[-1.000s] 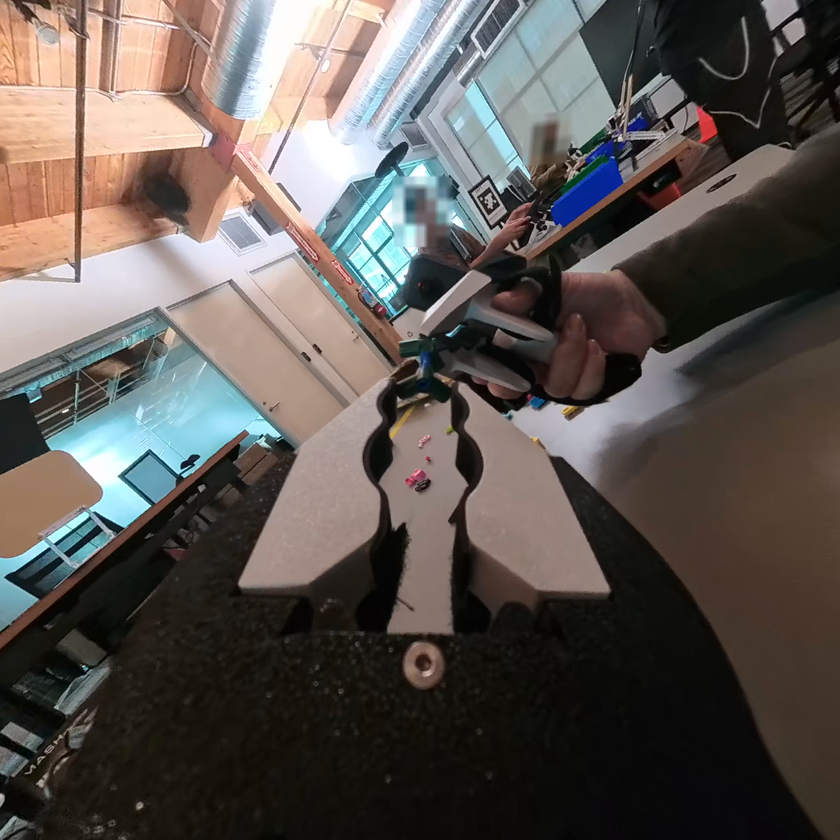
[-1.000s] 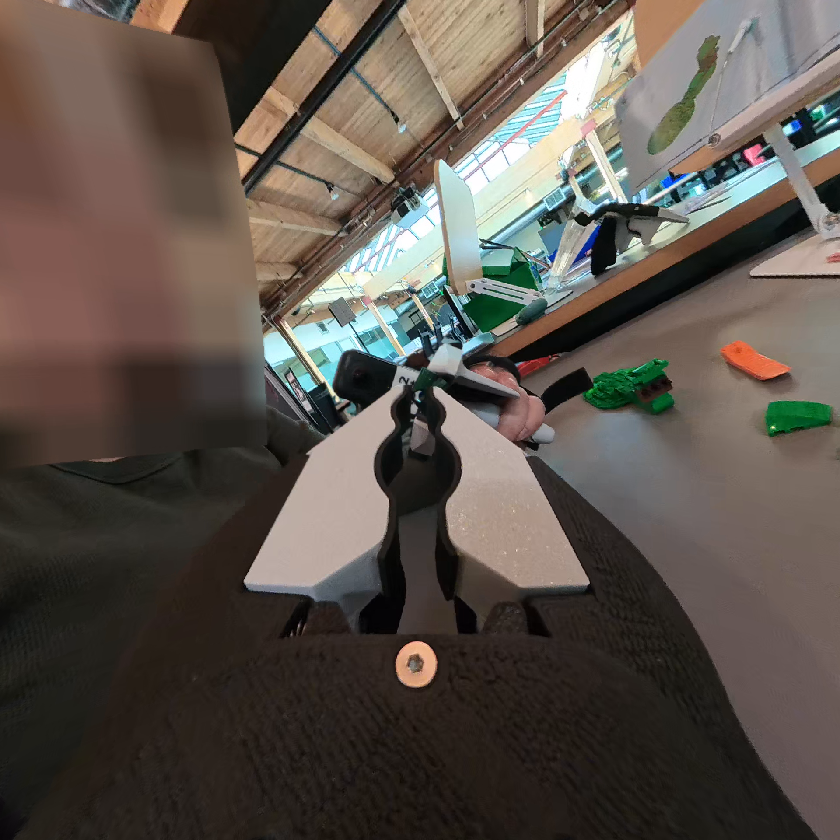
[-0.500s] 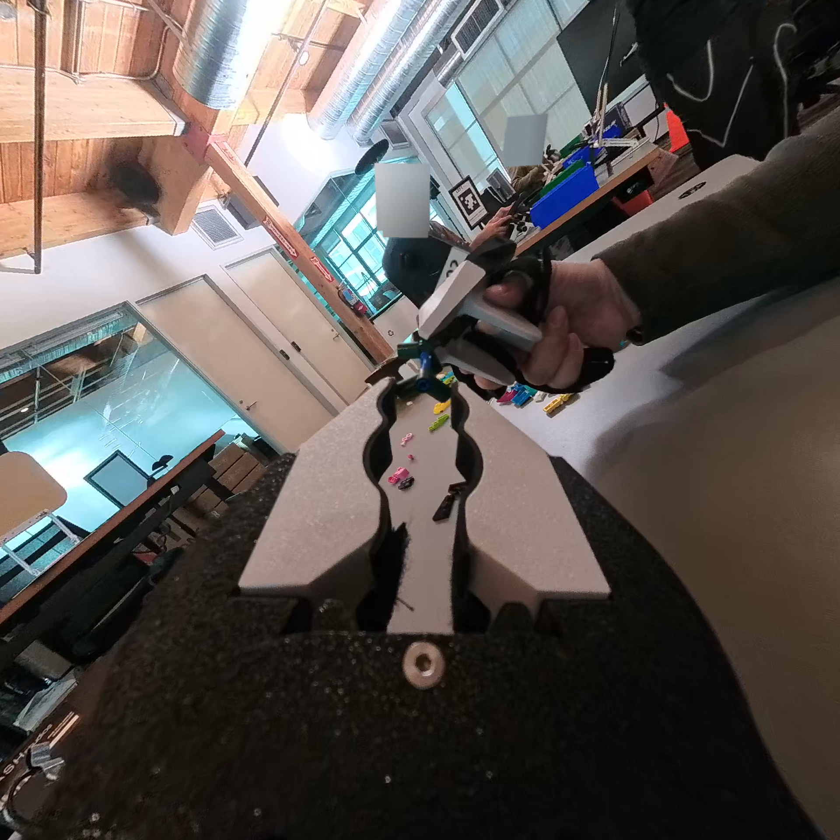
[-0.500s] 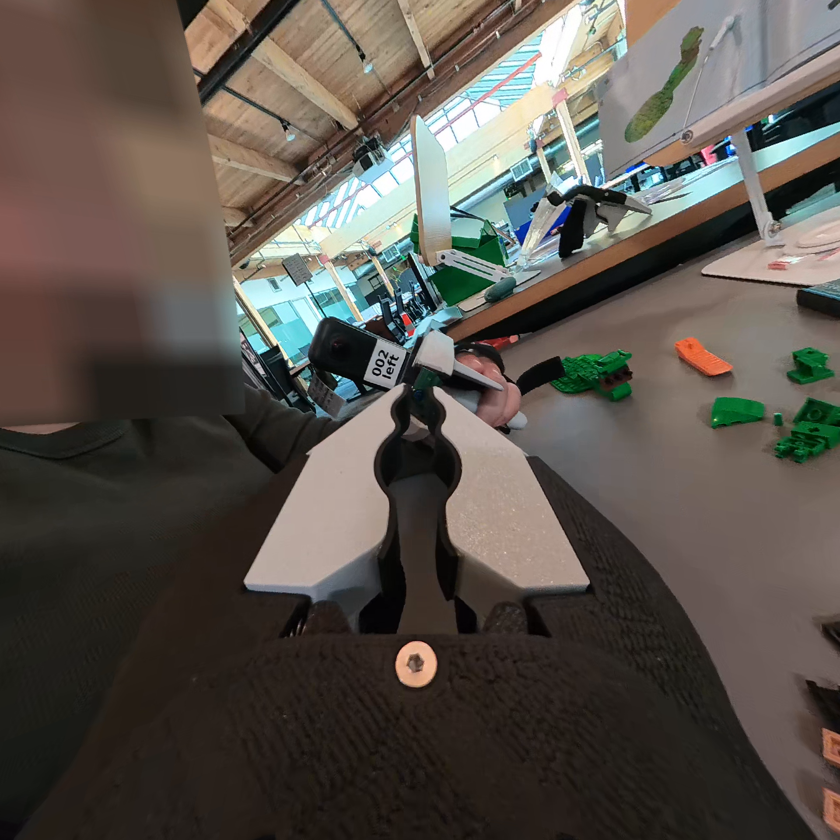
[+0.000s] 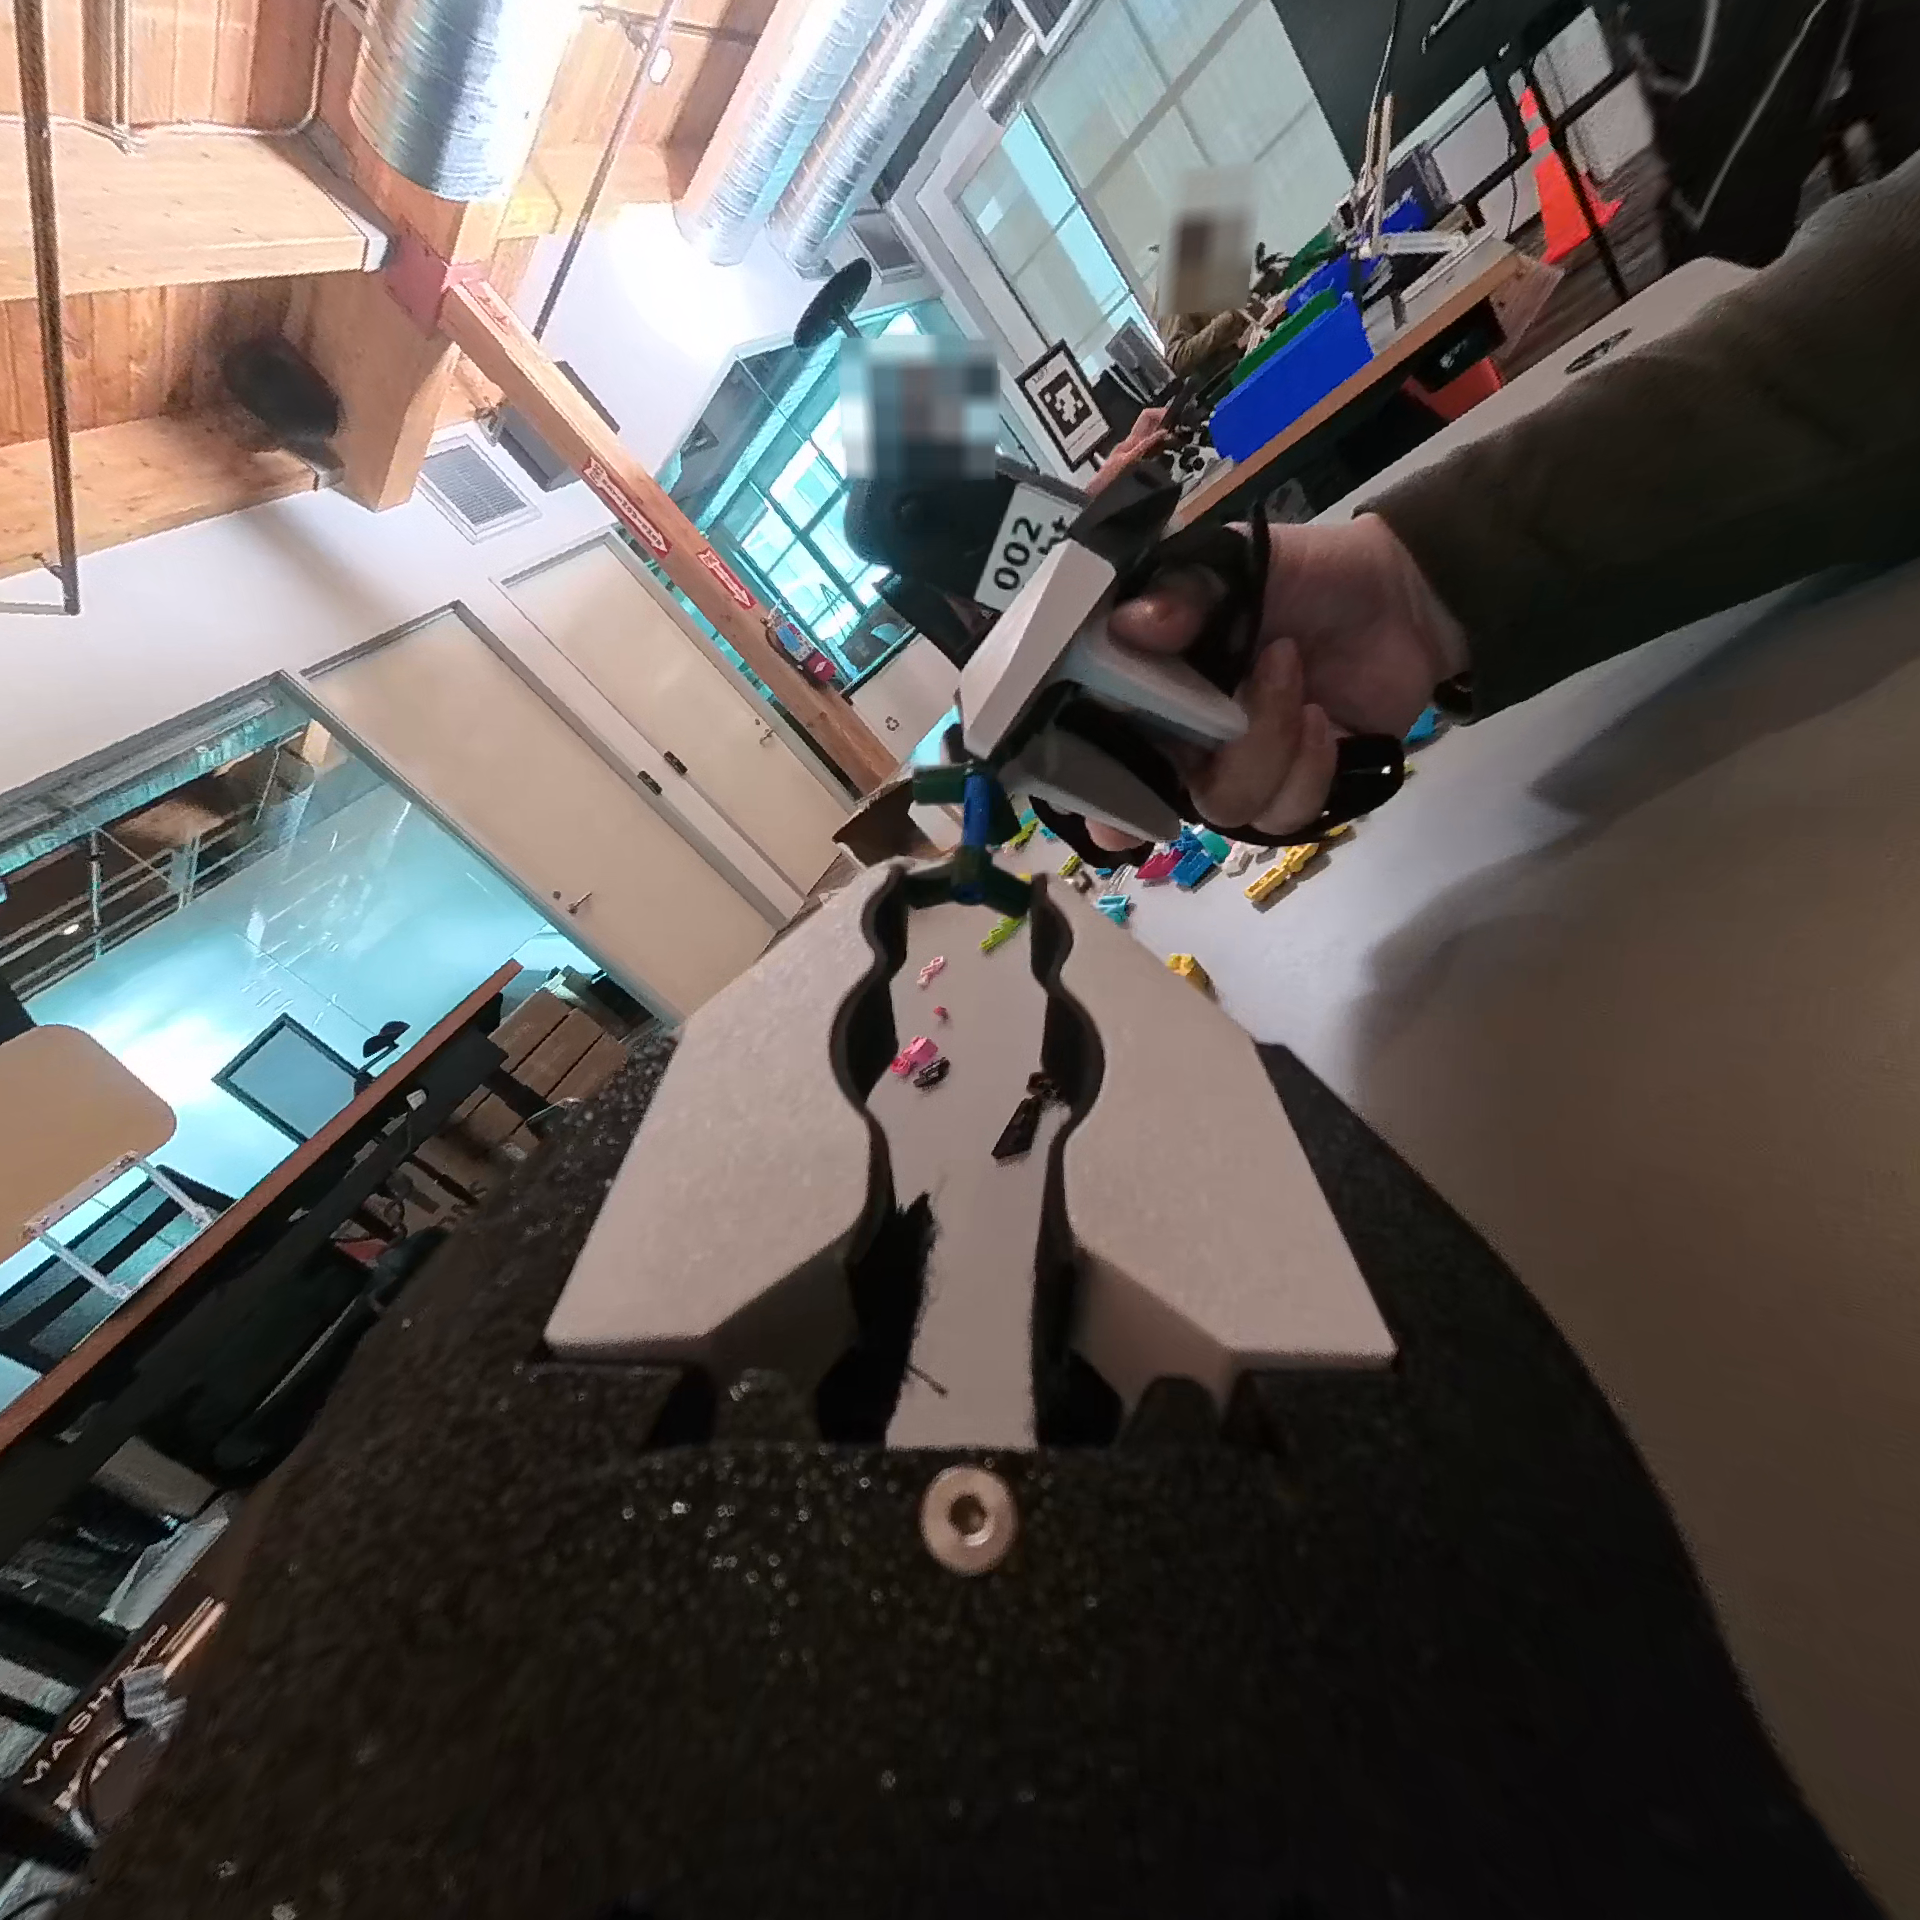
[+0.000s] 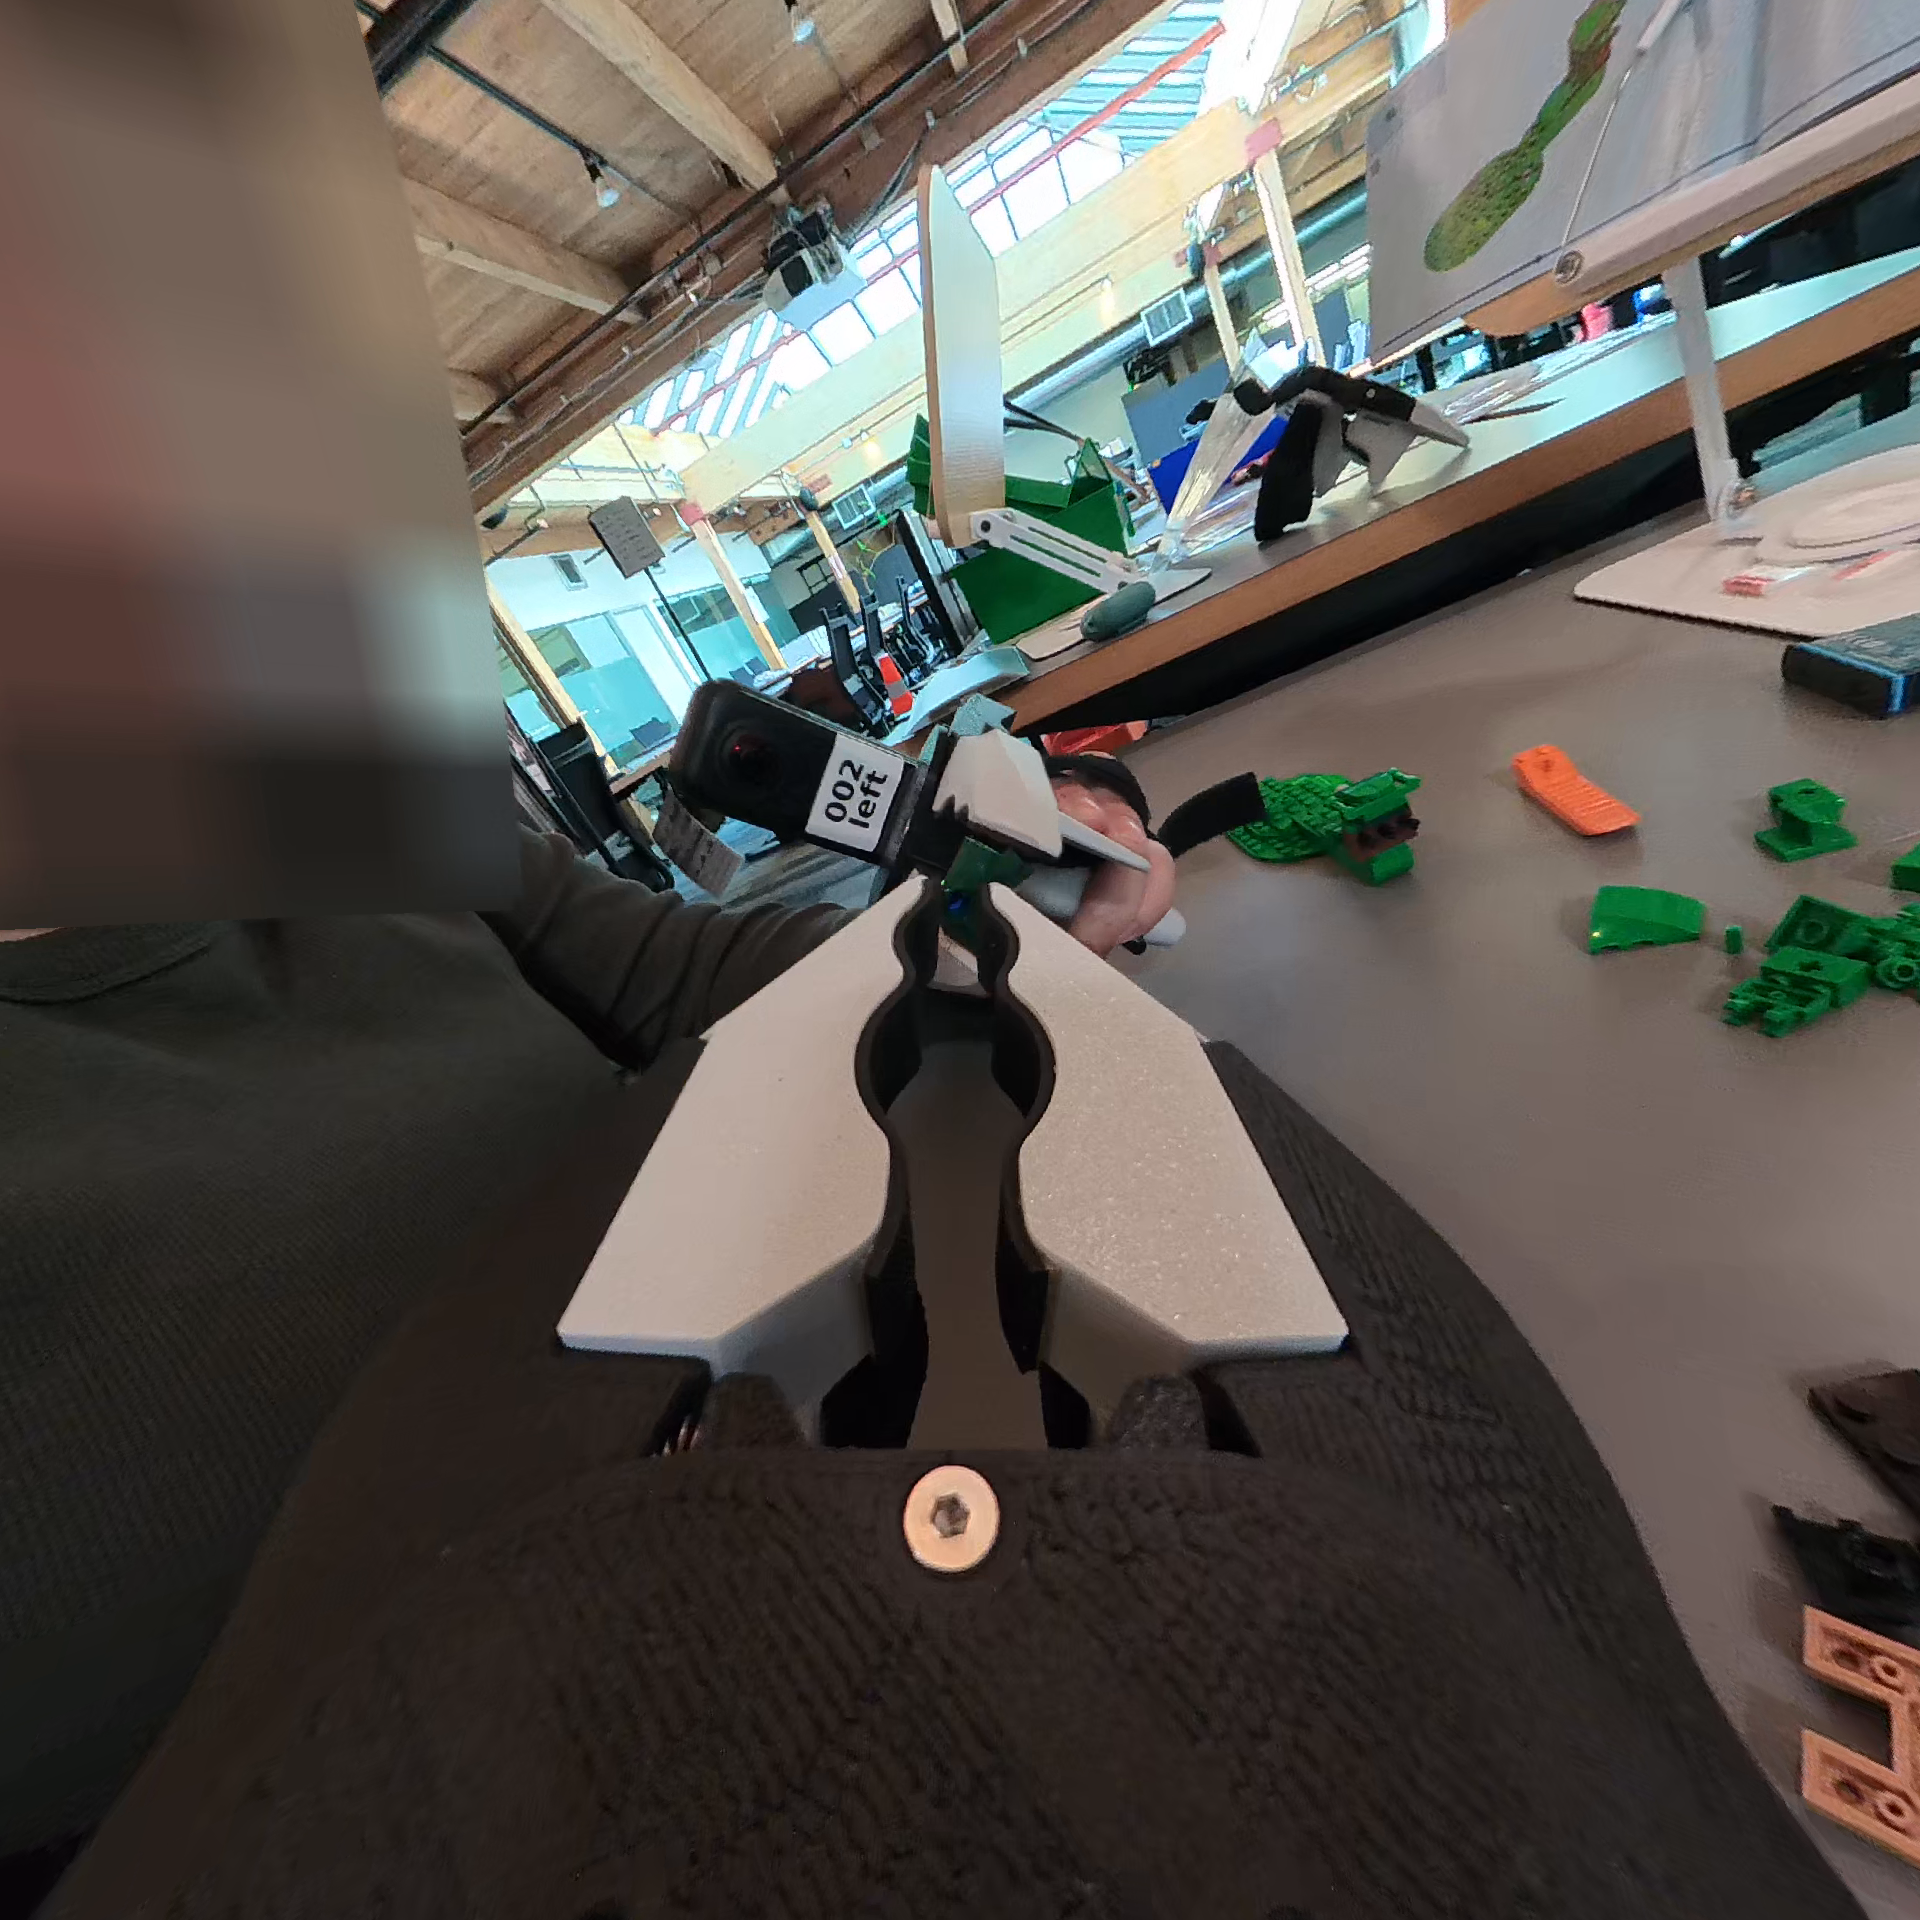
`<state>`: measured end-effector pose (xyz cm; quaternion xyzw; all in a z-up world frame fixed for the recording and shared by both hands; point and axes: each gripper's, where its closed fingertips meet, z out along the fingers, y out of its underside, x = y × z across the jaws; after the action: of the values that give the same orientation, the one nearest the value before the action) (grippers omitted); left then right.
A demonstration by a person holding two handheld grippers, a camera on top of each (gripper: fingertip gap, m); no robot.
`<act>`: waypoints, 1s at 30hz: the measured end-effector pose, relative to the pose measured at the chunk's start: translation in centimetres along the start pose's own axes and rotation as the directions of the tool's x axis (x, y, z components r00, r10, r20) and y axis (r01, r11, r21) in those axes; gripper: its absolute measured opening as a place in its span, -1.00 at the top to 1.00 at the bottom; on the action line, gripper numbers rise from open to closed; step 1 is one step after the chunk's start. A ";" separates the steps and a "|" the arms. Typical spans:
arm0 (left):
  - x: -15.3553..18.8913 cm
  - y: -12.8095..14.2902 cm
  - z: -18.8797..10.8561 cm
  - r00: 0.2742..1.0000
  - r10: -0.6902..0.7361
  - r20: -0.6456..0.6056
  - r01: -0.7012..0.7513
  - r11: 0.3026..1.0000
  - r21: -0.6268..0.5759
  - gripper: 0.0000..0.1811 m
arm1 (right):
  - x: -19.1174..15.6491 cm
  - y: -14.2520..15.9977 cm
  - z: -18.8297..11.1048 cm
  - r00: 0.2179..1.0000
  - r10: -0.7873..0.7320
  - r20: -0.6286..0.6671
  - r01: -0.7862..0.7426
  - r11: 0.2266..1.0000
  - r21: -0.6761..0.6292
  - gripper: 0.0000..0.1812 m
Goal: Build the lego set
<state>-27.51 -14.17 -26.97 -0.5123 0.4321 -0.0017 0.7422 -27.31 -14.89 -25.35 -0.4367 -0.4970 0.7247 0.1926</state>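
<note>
A small lego assembly, dark green pieces joined by a blue rod [image 5: 977, 816], is held in the air between both grippers. My left gripper [image 5: 968, 888] is shut on its lower dark green end [image 5: 997, 891]. The right gripper [image 5: 1003, 764], held in a hand, grips its upper green end. In the right wrist view my right gripper [image 6: 958, 904] is shut on the assembly [image 6: 961, 902], and the left gripper [image 6: 997, 821] meets it tip to tip from beyond. Most of the assembly is hidden by the fingers there.
On the grey table [image 6: 1455, 1143] lie a partial green build [image 6: 1330, 821], an orange piece [image 6: 1569, 805], loose green pieces [image 6: 1808, 935], and black [image 6: 1870, 1423] and tan pieces [image 6: 1870, 1714] at the right edge. Colourful loose pieces [image 5: 1195, 862], a pink one [image 5: 912, 1055] and a black one [image 5: 1023, 1117] lie beyond the left gripper.
Both grippers stay closed on the assembly while tilting down toward the table. The right gripper has drawn slightly away from the left, so the blue rod shows more clearly.
</note>
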 end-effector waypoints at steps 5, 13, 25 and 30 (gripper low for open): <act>-0.1 1.0 0.1 0.999 -0.041 -0.003 0.041 0.998 -0.055 0.77 | 0.9 0.2 -0.1 0.994 -0.067 -0.088 0.064 0.997 -0.035 0.95; -0.1 3.2 0.3 0.998 -0.070 0.003 0.069 0.980 -0.189 0.77 | 2.8 1.0 -0.5 0.945 -0.220 -0.244 0.188 0.971 -0.146 0.95; 0.9 5.6 0.2 0.996 -0.052 -0.068 0.027 0.948 -0.318 0.77 | 4.6 2.9 -1.1 0.879 -0.349 -0.326 0.245 0.915 -0.320 0.95; 1.8 6.9 0.1 0.989 0.062 -0.135 -0.110 0.917 -0.385 0.77 | 5.3 4.5 -1.5 0.889 -0.313 -0.334 0.173 0.905 -0.388 0.95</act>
<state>-29.28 -11.62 -33.35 -0.6295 0.4897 0.0864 0.5970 -28.25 -12.17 -31.91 -0.5318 -0.6204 0.4937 0.2976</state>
